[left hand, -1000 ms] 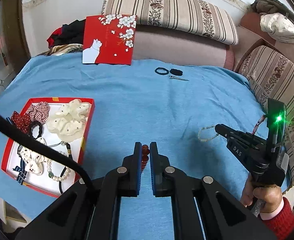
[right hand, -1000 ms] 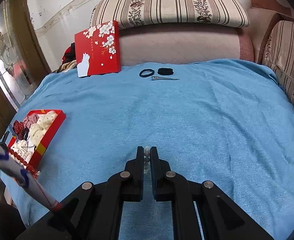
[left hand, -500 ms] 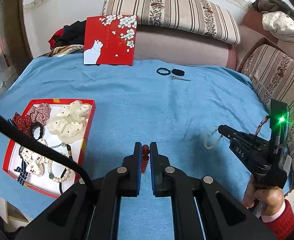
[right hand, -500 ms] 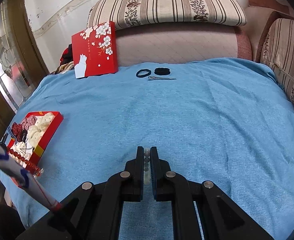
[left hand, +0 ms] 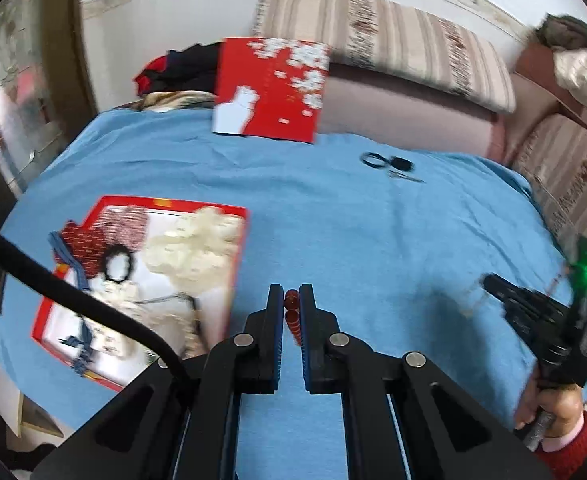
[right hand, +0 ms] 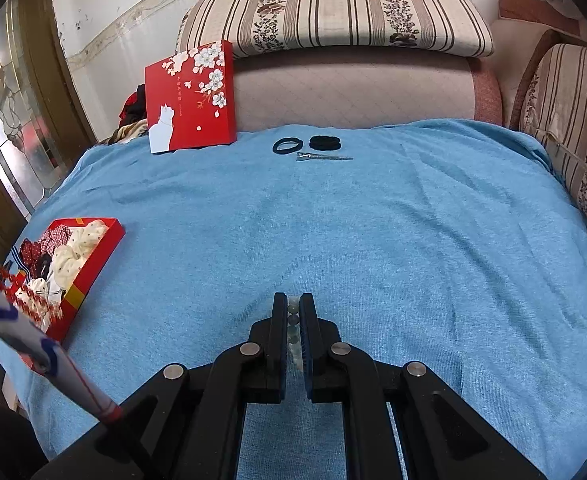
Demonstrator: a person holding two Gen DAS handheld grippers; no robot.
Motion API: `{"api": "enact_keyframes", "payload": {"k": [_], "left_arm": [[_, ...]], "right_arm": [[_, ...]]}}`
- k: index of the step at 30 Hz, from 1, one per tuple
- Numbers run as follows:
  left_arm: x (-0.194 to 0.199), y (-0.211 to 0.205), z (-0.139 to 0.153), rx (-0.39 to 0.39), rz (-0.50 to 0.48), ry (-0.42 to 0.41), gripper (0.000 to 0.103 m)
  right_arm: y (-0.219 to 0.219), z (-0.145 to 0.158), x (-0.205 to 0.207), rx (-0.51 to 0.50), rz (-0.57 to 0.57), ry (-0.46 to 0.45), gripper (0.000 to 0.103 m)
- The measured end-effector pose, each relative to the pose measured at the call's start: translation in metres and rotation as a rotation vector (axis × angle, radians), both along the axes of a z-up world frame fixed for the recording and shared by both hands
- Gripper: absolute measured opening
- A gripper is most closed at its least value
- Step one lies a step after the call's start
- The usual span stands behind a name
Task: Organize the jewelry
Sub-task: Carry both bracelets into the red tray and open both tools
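A red bead bracelet (left hand: 292, 316) is clamped between the left gripper (left hand: 291, 300) jaws; a pale bead bracelet (right hand: 292, 320) is clamped in the right gripper (right hand: 292, 312). The red box (left hand: 239, 264), left of the jaws, is already partly filled. Hair ties (right hand: 287, 145) and a clip (right hand: 323, 156), far ahead, are judged left to collect.

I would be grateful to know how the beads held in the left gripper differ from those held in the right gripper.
Colour: the beads in the left gripper are red; those in the right gripper are pale, whitish-green.
Position: the red string hangs close to the open red box, whereas the pale string is held far from it, over bare blue cloth.
Shared: each is a string of round beads pinched between shut fingers and lifted off the cloth.
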State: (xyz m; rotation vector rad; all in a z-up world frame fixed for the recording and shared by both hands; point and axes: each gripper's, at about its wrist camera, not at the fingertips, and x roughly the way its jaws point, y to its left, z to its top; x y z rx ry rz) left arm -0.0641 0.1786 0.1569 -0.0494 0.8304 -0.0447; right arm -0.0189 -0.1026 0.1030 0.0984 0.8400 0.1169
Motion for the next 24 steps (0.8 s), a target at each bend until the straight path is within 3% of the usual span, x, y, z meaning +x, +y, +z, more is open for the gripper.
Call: {"api": "enact_keyframes", "payload": {"k": [5, 12, 15, 21, 24], "left_arm": [[0.015, 0.058, -0.005, 0.023, 0.109, 0.01, 0.007], [0.035, 0.145, -0.014, -0.048, 0.266, 0.019, 0.007], [0.043, 0.169, -0.023, -0.102, 0.297, 0.027, 0.007], [0.062, 0.192, -0.04, -0.216, 0.302, 0.033, 0.007], [0.072, 0.201, -0.049, -0.205, 0.322, 0.039, 0.007]], "right_arm": [[0.003, -0.002, -0.001, 0.006, -0.001, 0.01, 0.006], [0.023, -0.003, 0.002, -0.002, 0.022, 0.026, 0.006], [0.046, 0.005, -0.001, -0.047, 0.058, 0.01, 0.006], [0.106, 0.018, 0.008, -0.005, 0.162, 0.036, 0.006], [0.146, 0.024, 0.019, 0.027, 0.22, 0.055, 0.006]]}}
